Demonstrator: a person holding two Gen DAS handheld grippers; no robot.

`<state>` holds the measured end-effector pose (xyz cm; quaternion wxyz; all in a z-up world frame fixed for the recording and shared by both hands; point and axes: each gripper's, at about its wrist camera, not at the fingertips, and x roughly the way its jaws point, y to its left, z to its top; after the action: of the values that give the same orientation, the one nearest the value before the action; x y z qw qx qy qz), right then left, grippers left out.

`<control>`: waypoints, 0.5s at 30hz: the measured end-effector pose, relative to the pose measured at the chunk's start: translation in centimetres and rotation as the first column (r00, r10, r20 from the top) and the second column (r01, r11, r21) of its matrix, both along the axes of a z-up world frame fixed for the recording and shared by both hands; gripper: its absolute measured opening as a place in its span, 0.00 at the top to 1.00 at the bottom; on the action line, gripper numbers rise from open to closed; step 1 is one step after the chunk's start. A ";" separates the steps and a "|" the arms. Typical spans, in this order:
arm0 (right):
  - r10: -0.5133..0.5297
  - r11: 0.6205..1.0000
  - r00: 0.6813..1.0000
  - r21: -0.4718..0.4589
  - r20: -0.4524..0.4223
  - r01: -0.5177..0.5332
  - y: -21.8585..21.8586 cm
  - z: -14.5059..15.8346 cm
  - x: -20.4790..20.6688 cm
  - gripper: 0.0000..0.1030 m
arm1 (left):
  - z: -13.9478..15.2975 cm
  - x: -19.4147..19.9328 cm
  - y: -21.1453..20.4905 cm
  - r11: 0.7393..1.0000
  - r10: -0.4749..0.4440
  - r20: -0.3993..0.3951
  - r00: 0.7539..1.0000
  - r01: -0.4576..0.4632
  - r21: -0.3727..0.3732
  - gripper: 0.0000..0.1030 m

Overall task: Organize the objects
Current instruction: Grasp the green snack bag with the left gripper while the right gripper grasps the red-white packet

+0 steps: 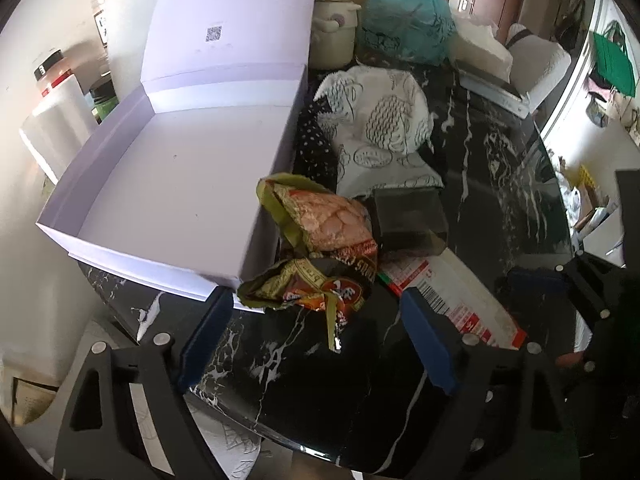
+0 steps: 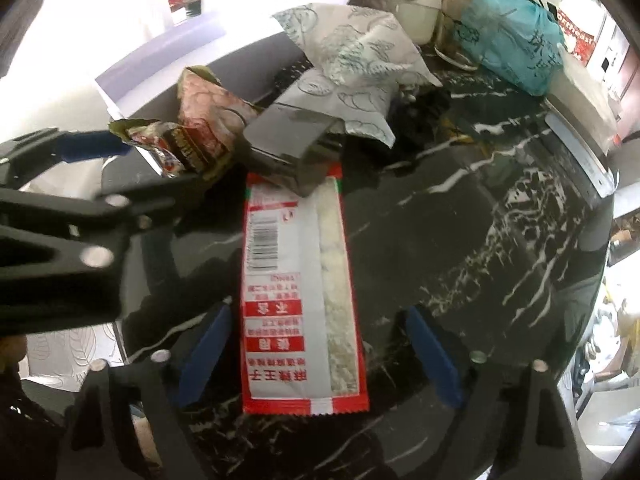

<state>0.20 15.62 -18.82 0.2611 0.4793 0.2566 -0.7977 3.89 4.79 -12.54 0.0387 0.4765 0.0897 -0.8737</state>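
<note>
A crumpled green and orange snack packet (image 1: 316, 276) lies on the black marble table (image 1: 320, 380) against the open white box (image 1: 172, 184). My left gripper (image 1: 316, 324) is open and straddles the packet's near end, its blue pads close on either side without pressing. A flat red and white packet (image 2: 304, 300) lies lengthwise on the table, its far end under a small dark box (image 2: 292, 152). My right gripper (image 2: 320, 352) is open around the packet's near end. The left gripper's blue finger (image 2: 92, 146) shows beside the snack packet (image 2: 200, 128).
A white patterned bag (image 1: 380, 120) and dark dotted cloth lie behind the dark box (image 1: 408, 220). A teal plastic bag (image 1: 404, 20), a cream appliance (image 1: 336, 28) and a tissue pack crowd the far edge. Jars and a paper roll (image 1: 56, 120) stand left of the white box.
</note>
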 end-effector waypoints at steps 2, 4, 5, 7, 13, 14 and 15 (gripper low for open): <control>0.010 1.000 1.000 -0.009 -0.014 -0.010 -0.1 0.3 0.1 0.42 | -0.4 -0.1 -0.1 1.000 0.005 0.006 1.000 -0.005 0.022 0.21; 0.009 1.000 1.000 -0.010 -0.016 -0.009 0.1 0.5 0.4 0.46 | -0.8 -0.1 -0.3 0.999 0.016 0.012 1.000 -0.017 0.045 0.30; 0.006 1.000 1.000 -0.012 -0.016 -0.006 0.2 0.6 0.2 0.47 | -1.0 -0.1 -0.5 0.998 0.025 0.015 1.000 -0.026 0.057 0.35; 0.000 1.000 1.000 -0.013 -0.023 -0.001 0.5 0.6 0.1 0.48 | -1.8 -0.1 -0.7 0.993 0.027 0.048 0.998 -0.033 0.118 0.59; -0.019 1.000 1.000 -0.007 -0.025 0.019 1.7 0.7 0.0 0.49 | -3.0 -0.5 -0.2 0.983 -0.026 0.042 0.999 0.018 0.180 0.86; -0.027 1.000 0.999 -0.006 -0.023 0.027 2.0 0.8 0.0 0.49 | -3.2 -0.6 0.0 0.982 -0.040 0.043 0.998 0.031 0.188 0.90; -0.032 0.999 0.999 -0.007 -0.022 0.032 2.2 0.8 0.1 0.49 | -3.3 -0.7 0.2 0.980 -0.049 0.043 0.998 0.040 0.195 0.91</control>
<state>0.26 17.81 -18.03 0.2470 0.4737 0.2492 -0.8078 3.19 4.96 -15.88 -0.0255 0.5005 0.1628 -0.8499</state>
